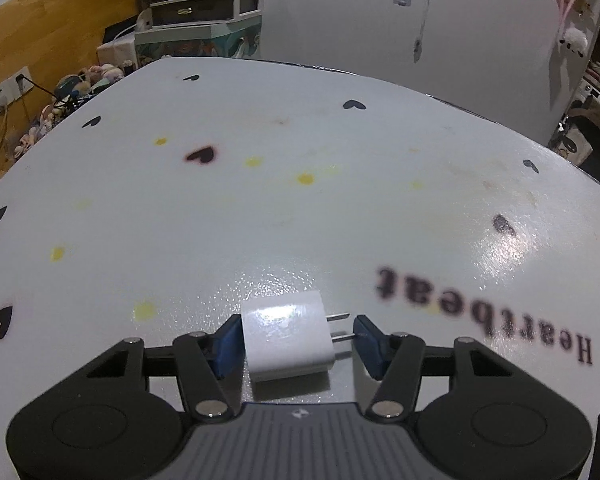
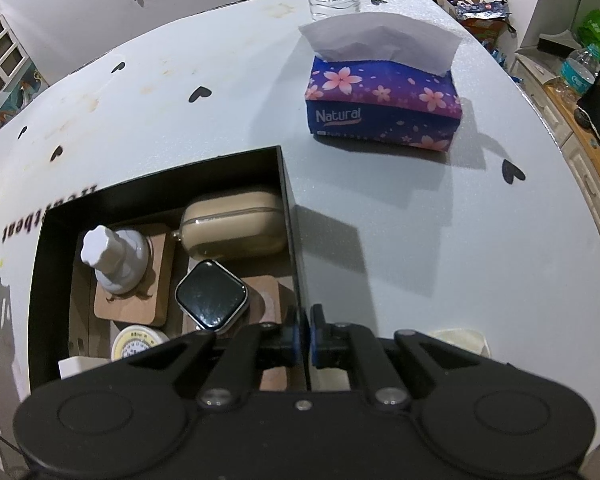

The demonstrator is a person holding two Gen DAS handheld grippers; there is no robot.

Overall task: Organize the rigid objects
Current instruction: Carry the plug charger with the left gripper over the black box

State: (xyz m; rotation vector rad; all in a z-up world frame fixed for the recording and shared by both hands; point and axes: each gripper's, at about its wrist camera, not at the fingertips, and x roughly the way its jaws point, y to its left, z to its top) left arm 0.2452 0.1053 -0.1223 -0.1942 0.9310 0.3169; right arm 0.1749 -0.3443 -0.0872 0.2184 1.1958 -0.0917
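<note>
Low in the centre of the left wrist frame, the white charger (image 1: 288, 334) lies on the table (image 1: 300, 208) between the wide-spread pads of the left gripper (image 1: 296, 340), its prongs pointing to the right pad. It looks light, stiff and glossy, so perhaps slippery; the flat sides seem better than the prongs. The right gripper (image 2: 304, 334) pinches the black box (image 2: 290, 216) wall at lower centre.

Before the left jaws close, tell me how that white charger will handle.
The white charger looks rigid and boxy, so it should not roll. Its glossy shell may slip. The prongs face one blue pad, so the grip could skew.
</note>
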